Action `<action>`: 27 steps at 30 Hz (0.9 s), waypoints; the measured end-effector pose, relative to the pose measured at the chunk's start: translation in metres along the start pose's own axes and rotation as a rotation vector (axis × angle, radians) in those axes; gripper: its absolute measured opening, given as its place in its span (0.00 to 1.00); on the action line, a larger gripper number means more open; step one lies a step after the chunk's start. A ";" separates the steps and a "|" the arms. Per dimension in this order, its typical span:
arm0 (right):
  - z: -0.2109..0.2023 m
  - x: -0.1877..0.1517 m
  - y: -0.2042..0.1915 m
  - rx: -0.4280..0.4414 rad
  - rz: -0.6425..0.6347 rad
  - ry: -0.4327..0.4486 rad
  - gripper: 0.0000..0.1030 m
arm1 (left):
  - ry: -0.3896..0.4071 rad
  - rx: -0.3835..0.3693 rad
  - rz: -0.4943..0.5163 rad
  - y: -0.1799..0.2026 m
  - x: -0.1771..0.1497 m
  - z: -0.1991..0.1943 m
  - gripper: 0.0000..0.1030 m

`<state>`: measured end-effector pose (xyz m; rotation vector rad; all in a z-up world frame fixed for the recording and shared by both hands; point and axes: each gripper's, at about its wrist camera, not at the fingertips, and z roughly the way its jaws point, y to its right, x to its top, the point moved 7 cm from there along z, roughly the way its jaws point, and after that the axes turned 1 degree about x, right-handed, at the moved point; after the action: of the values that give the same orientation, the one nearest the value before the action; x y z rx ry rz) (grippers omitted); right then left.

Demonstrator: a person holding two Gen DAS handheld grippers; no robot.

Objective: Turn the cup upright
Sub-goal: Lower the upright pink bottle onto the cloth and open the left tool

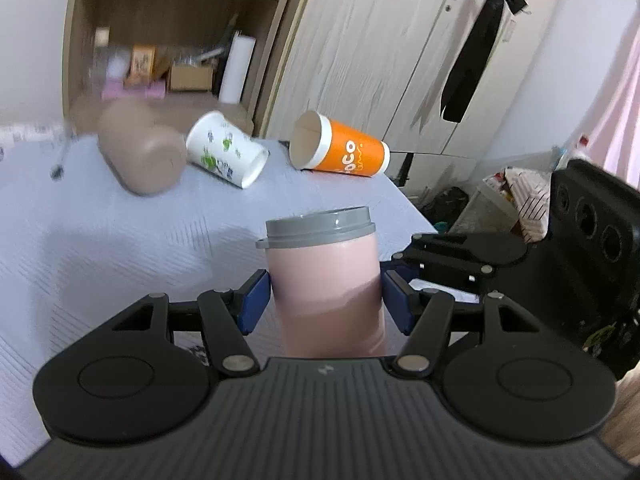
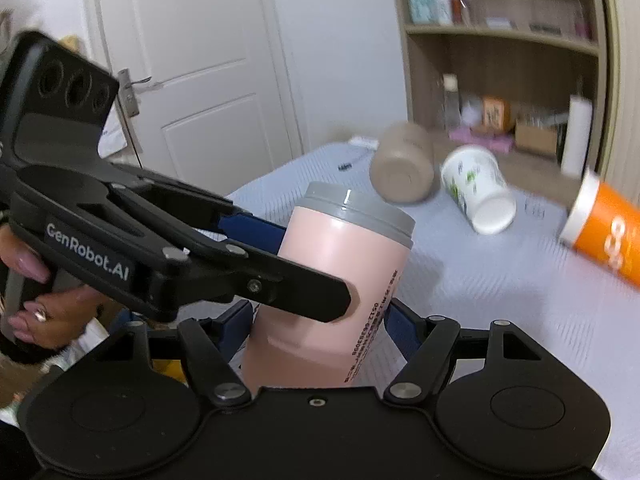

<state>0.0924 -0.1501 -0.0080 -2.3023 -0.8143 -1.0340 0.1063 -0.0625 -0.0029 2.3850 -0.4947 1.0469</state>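
Clearly the pink cup [image 1: 326,280] was the one in hand, grey lid [image 1: 318,226] up, raised over the near edge of the table [image 1: 100,248] & tilted a bit. Left gripper [image 1: 326,300] had its blue pads [image 1: 252,300] pressed on both sides of the cup body, jaws narrow, holding it. Right gripper [image 2: 320,324] sat round the lower body from the other side; its pads looked close to the wall, but whether they actually pinched couldn't be told. Probably both tools were on it because the body is smooth & wide, so a second grip steadies it while it gets turned lid-up.

Farther off lay three more cups on their sides: a brown one [image 1: 140,152] far left, a white one [image 1: 228,148] w/ green print next to it, an orange one [image 1: 340,148] far right. Nothing lay between the pink cup & the bare cloth below it, so setting it down looked unobstructed. Shelves [image 1: 180,40] stood behind the table, well apart from the work.
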 end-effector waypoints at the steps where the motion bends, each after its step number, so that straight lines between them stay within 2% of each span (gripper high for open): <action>1: 0.000 0.001 -0.001 -0.010 -0.010 0.005 0.74 | -0.003 0.009 0.008 0.001 0.000 -0.001 0.59; 6: 0.001 0.006 -0.002 -0.018 -0.031 0.023 0.72 | 0.016 0.030 0.039 0.001 0.001 -0.008 0.58; 14: 0.002 0.017 -0.010 -0.125 -0.202 0.095 0.72 | 0.087 0.053 0.085 0.000 0.014 -0.010 0.58; 18: 0.011 0.026 0.001 -0.128 -0.151 0.110 0.72 | 0.119 0.087 0.107 -0.003 0.022 -0.002 0.58; 21: 0.020 0.031 0.010 -0.148 -0.162 0.144 0.71 | 0.134 0.112 0.109 -0.009 0.029 0.006 0.58; 27: 0.033 0.037 0.028 -0.180 -0.159 0.180 0.70 | 0.180 0.106 0.103 -0.019 0.043 0.020 0.58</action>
<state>0.1476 -0.1374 -0.0036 -2.2761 -0.8721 -1.4152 0.1548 -0.0642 0.0122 2.3475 -0.5132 1.3500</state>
